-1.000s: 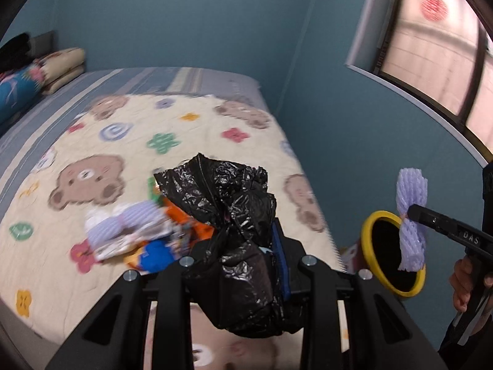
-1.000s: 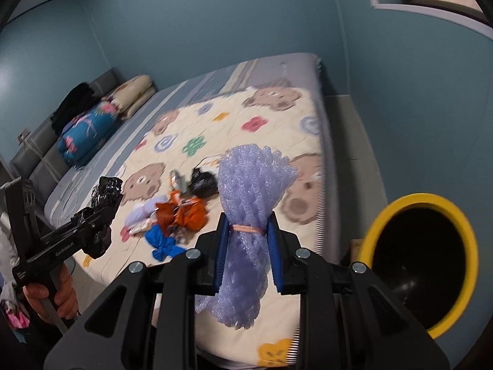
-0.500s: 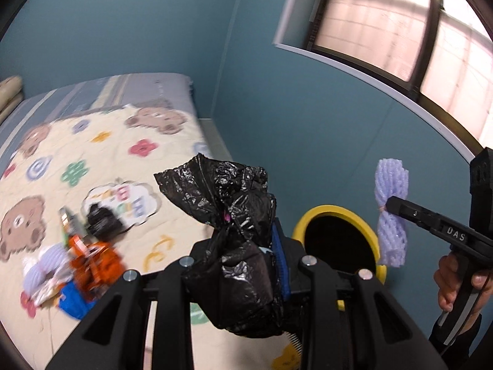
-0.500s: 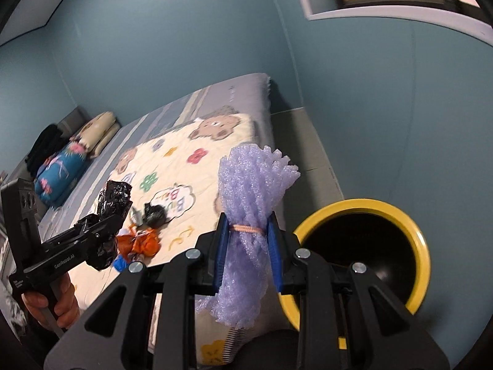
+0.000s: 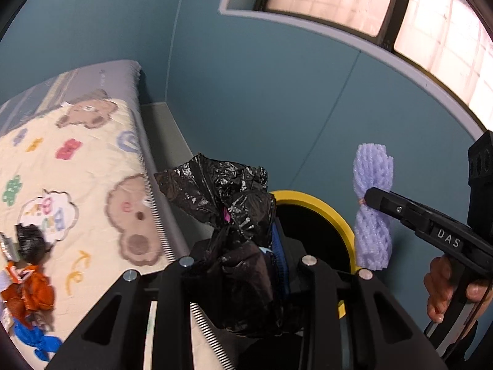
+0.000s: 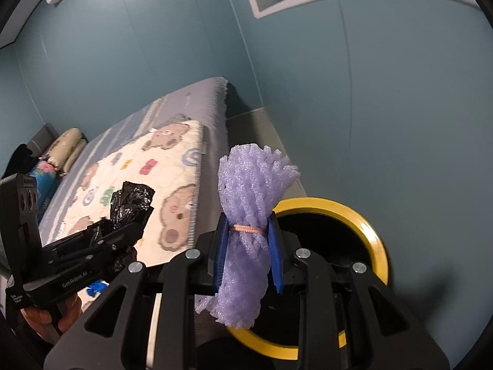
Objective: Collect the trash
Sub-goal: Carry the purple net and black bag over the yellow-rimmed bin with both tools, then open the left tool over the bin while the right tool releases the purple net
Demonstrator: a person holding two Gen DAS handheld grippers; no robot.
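My left tool (image 5: pixel 246 246) pinches a crinkled, glossy black plastic bag (image 5: pixel 228 203); my right tool (image 6: pixel 248 246) clamps a purple foam-net bundle (image 6: pixel 249 215) cinched by a pink elastic band. Just beyond both sits a round yellow-rimmed bin (image 6: pixel 366 225) with a black interior. Left of them, more trash (image 5: pixel 29 283) lies on the bed's (image 5: pixel 92 166) quilted bear-print blanket; the walls are teal.

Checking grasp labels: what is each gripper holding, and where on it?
Left gripper: crumpled black plastic bag, pinched at its lower bunched part. Right gripper: purple foam net bundle, gripped mid-length at its pink rubber band.
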